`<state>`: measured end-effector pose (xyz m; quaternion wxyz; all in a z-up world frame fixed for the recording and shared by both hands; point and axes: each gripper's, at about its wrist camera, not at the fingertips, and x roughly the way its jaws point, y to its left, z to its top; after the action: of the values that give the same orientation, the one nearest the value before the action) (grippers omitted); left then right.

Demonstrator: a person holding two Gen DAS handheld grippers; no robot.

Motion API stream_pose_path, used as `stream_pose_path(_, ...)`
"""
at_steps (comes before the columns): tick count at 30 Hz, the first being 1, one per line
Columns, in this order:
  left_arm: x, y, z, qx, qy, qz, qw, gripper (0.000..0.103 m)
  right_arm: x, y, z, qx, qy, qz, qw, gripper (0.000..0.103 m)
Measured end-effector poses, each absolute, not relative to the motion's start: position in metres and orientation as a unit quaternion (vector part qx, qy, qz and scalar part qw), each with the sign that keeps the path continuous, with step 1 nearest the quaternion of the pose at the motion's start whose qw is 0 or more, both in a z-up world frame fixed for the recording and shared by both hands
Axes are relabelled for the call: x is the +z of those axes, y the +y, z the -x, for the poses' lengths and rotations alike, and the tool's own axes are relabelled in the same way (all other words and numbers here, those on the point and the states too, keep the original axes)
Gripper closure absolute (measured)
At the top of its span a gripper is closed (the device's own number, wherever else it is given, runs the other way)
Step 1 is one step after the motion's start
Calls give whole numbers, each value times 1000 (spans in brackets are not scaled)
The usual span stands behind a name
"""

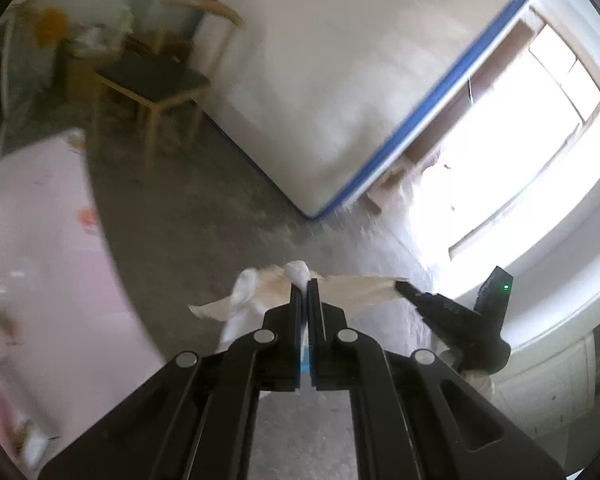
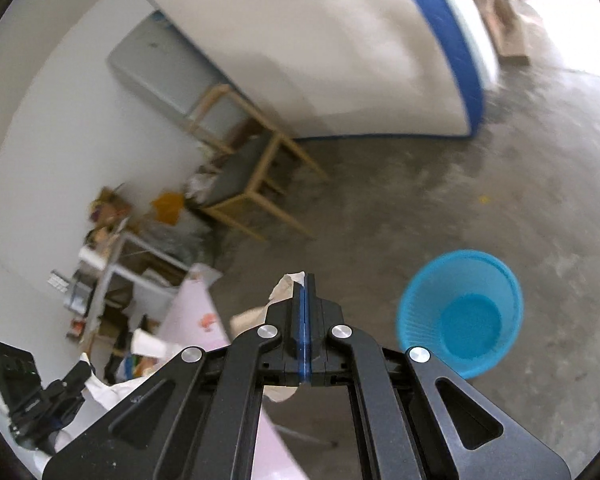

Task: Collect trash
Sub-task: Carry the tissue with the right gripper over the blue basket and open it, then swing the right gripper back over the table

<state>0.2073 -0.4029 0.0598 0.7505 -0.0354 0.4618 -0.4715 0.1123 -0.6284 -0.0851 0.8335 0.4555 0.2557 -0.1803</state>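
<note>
Blue bin waits at three o'clock: swing the right gripper, jaws pinching crumpled paper, above its mouth before releasing, while the left gripper clamps its tissue wad.

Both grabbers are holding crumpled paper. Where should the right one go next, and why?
Probably a short move right and forward, until the right gripper hangs over the blue bin. It is shut on crumpled paper, and the bin stands open on the floor just beside it, so a drop there looks easiest.
</note>
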Motion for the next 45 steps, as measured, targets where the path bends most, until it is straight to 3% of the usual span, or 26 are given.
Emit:
stream_pose_path(7,1,-525,-199,-481,473,9,738,99,-134,-666,-92,-227,256,-484,806,103)
stream_pose_path(8,-10,-538,-199,-481,474,6,737,94,-145,-673,-92,-239,257,-489,798,102)
stream_pose_path(9,-20,-545,-199,-476,479,-4,738,78,-156,-679,-95,-248,258,-491,794,101)
stream_pose_path(10,-32,-551,-199,-461,480,-16,746,61,-165,-683,-101,-254,261,-490,792,97)
stream_pose_path(11,-41,-550,-201,-447,479,-17,755,58,-182,-689,-107,-265,277,-487,785,78)
stream_pose_path(13,-56,-538,-203,-435,479,-5,763,52,-214,-696,-110,-284,310,-485,767,59)
stream_pose_path(20,-56,-459,-210,-432,476,23,766,52,-266,-683,-104,-272,365,-485,746,59)
stream_pose_path(29,7,-351,-196,-451,413,57,789,52,-234,-642,-70,-232,367,-440,786,57)
stream_pose_path(32,30,-301,-196,-440,392,68,806,49,-211,-608,-71,-190,371,-406,813,52)
stream_pose_path(45,68,-52,-188,-215,319,62,921,44,-96,-477,-140,2,350,-332,876,44)
